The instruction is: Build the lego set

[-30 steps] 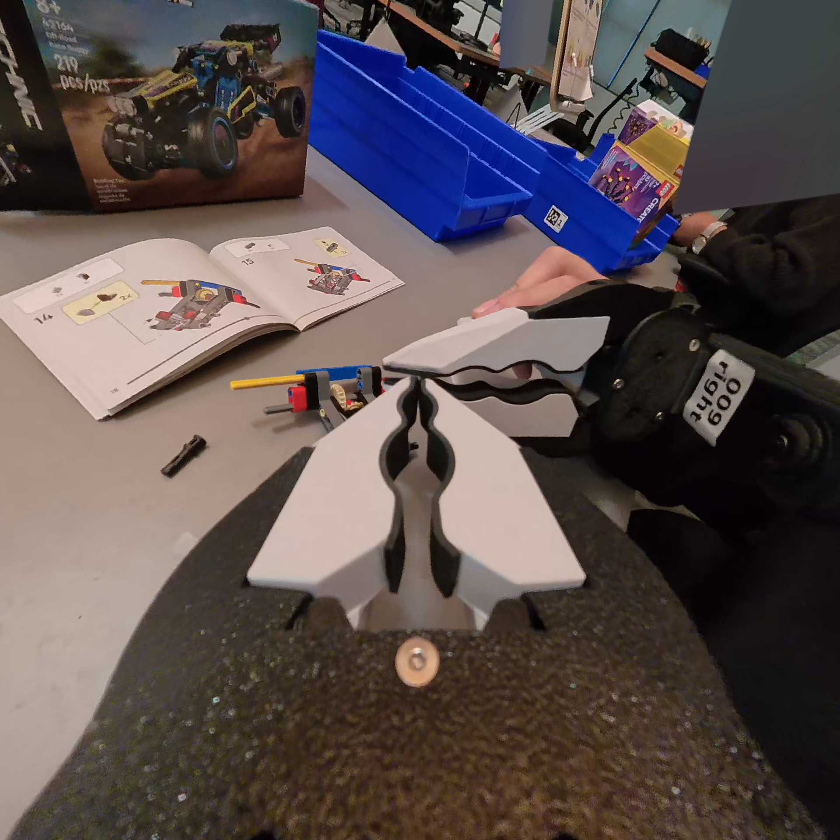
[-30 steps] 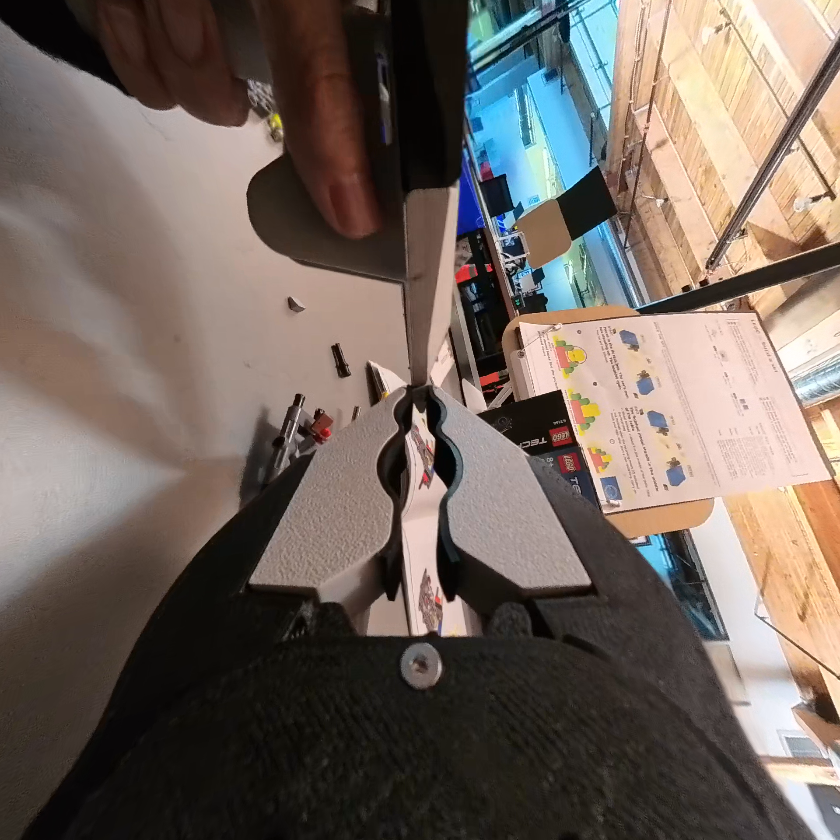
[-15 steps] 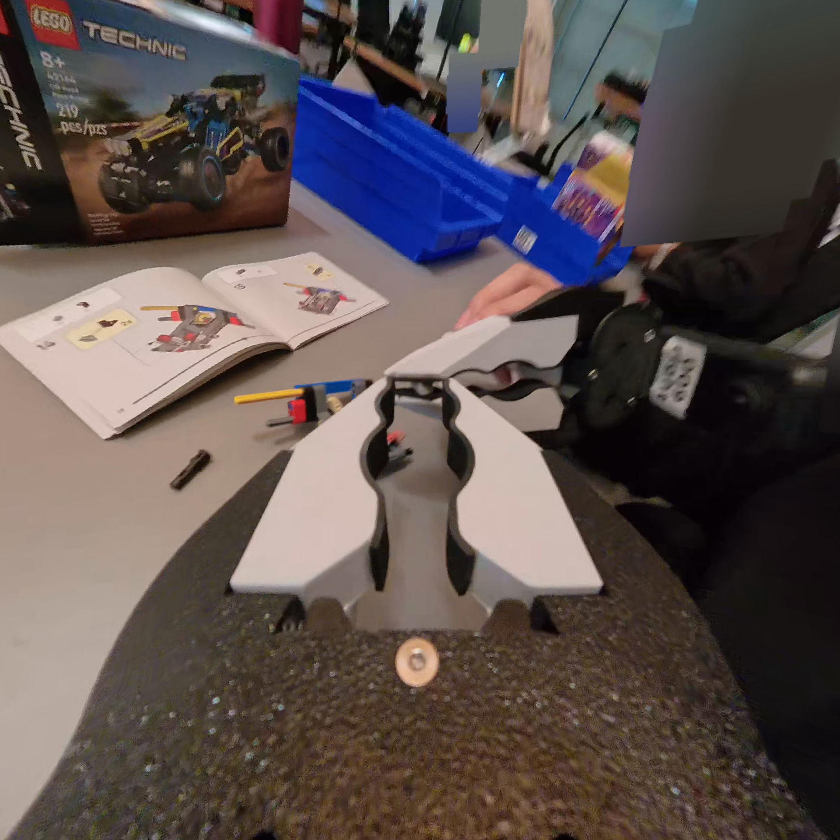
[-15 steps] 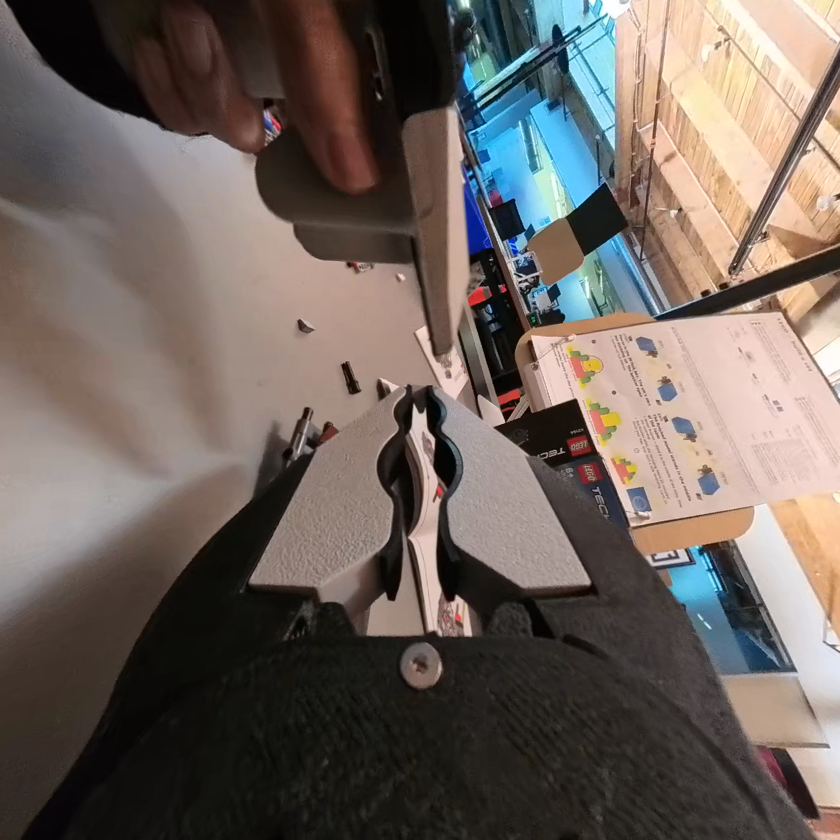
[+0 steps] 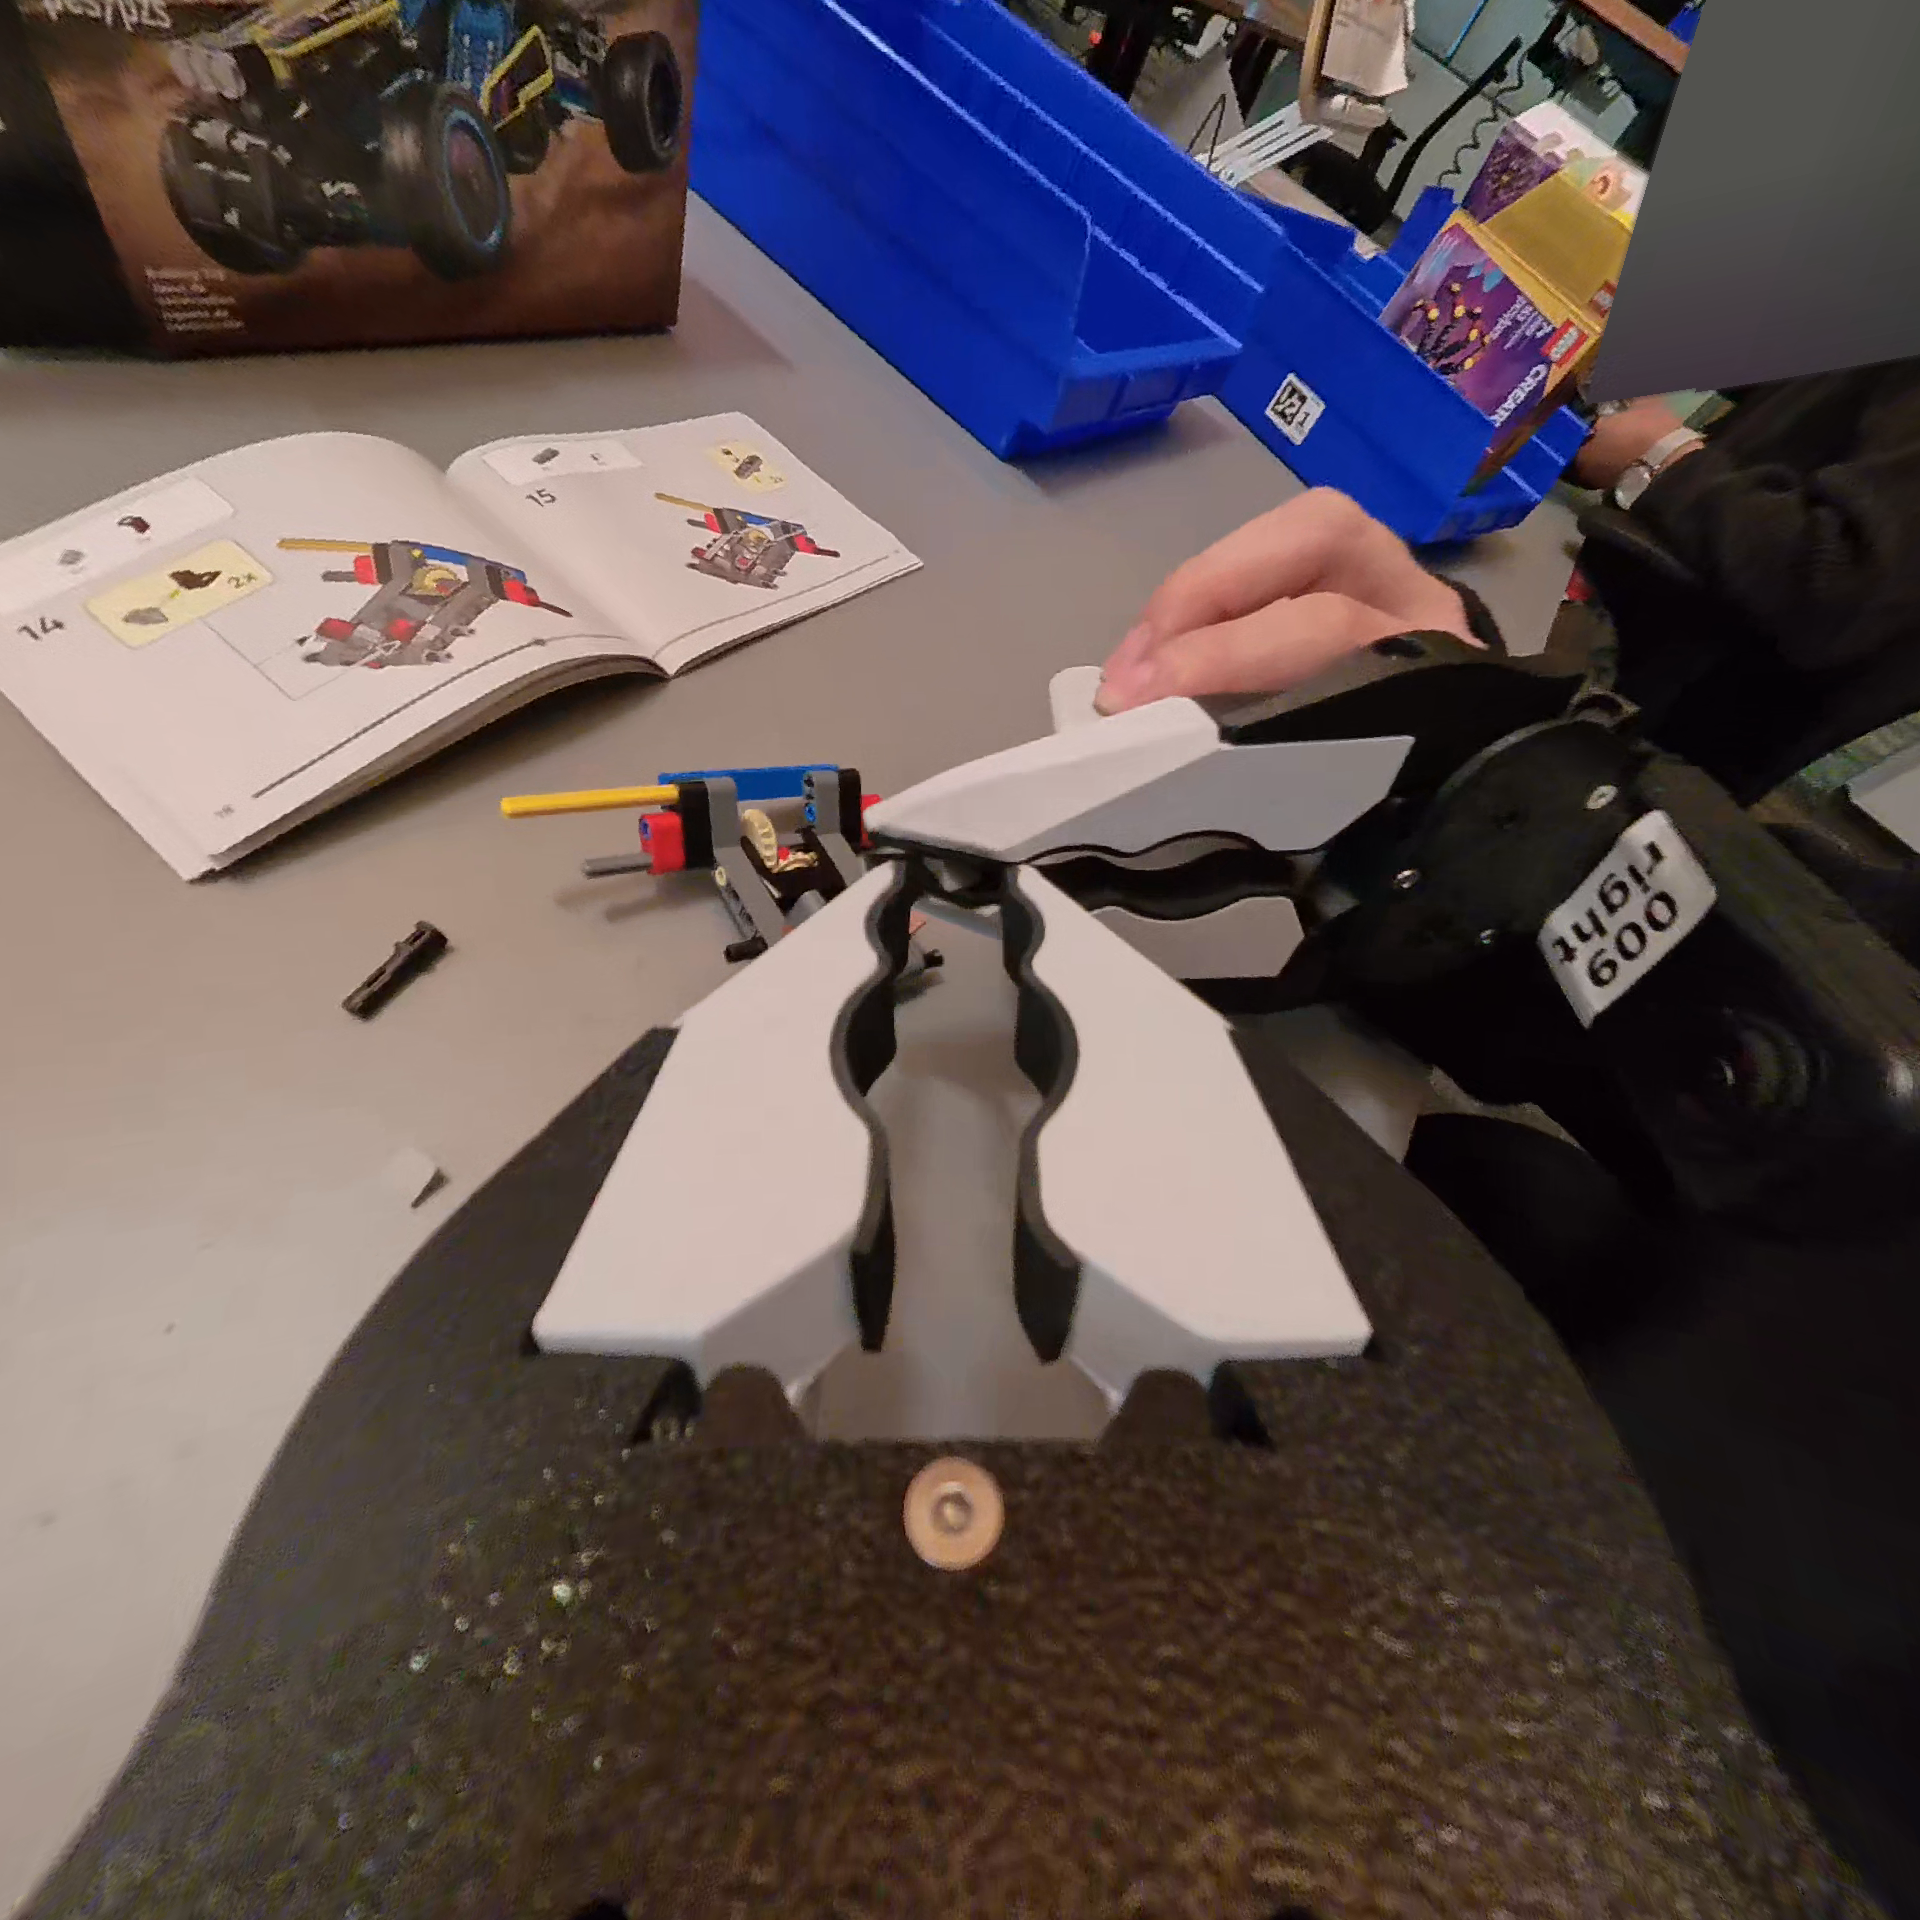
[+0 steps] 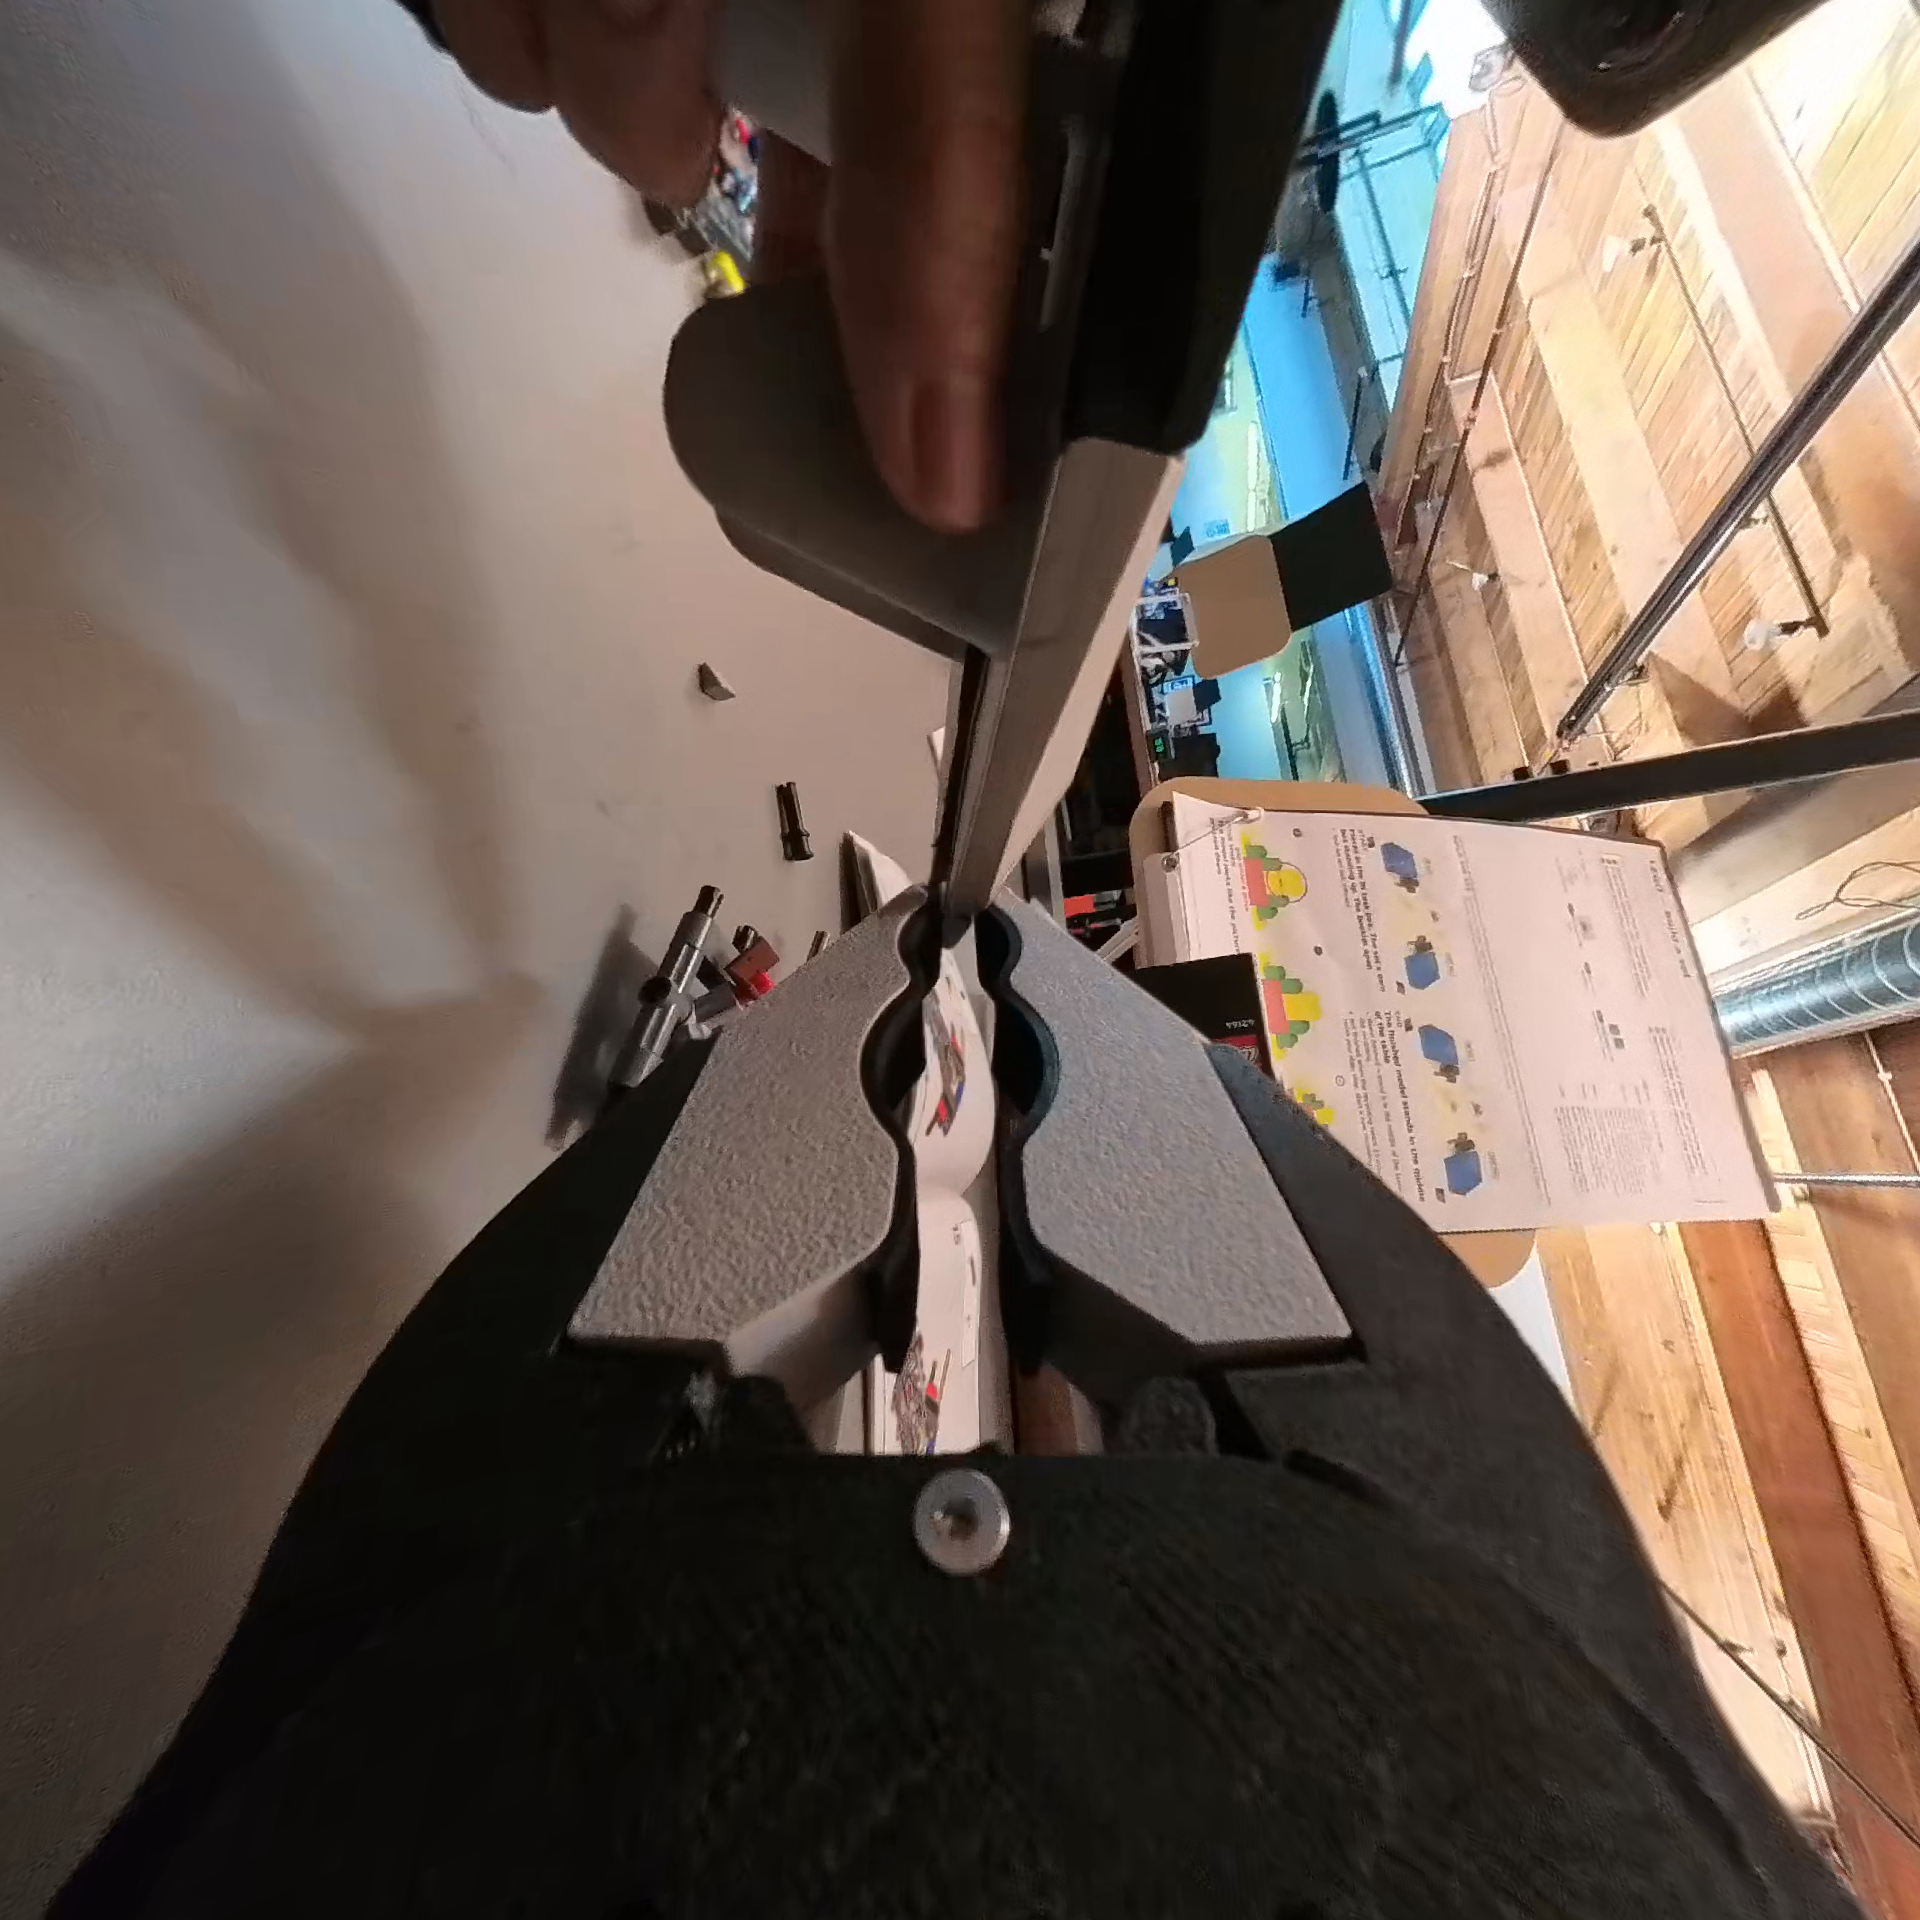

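Left gripper (image 5: 951, 883), jaws parted, tips meeting the right gripper (image 5: 914, 831), which enters sideways with jaws nearly closed; whether it grips a part cannot be told. The partly built lego assembly (image 5: 748, 831) lies on the grey surface (image 5: 208, 1039) just beyond both, near the open instruction booklet (image 5: 416, 582) and a loose black pin (image 5: 395, 966).

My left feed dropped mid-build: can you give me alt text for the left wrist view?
The left tool is open, its tips meeting the right tool, which comes in sideways beside a small partly built lego assembly on the grey table. Behind lie an open instruction booklet, a loose black pin, the set box and blue bins.
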### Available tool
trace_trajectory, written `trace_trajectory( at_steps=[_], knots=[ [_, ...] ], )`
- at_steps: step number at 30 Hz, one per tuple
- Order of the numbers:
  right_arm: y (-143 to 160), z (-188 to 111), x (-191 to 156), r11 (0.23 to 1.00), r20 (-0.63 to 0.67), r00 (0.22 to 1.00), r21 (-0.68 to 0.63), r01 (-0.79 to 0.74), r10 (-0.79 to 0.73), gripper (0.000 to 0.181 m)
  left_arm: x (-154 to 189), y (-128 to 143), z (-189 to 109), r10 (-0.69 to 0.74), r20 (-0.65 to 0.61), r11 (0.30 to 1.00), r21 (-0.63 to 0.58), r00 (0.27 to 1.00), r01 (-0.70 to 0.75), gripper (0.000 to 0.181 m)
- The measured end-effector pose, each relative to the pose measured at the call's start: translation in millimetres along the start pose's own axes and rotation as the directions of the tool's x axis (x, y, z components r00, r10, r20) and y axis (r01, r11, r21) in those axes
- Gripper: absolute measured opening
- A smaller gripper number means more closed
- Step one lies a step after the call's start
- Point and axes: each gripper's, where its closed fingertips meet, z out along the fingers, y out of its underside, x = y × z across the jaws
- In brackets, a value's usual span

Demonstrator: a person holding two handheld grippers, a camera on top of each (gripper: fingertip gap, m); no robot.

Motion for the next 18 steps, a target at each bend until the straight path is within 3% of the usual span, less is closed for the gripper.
trace_trajectory(
  at_steps=[6, 14, 18],
  knots=[
    [-4, 3, -25, 1.000, 0.160, 0.987, 0.017, -0.007, 0.004, 0.007, -5, 23, 3, -0.043, -0.020, 0.997, -0.072, 0.999, 0.042, 0.000],
    [-5, 6, -43, 0.994, 0.257, 0.960, -0.018, -0.112, 0.113, 0.021, -31, 50, -6, 0.136, 0.128, 0.974, -0.196, 0.982, -0.110, 0.000],
    [2, -11, -44, 0.973, 0.361, 0.904, -0.072, -0.220, 0.231, 0.027, -32, 59, -11, 0.191, 0.118, 0.959, -0.236, 0.975, -0.159, 0.000]
  ],
)
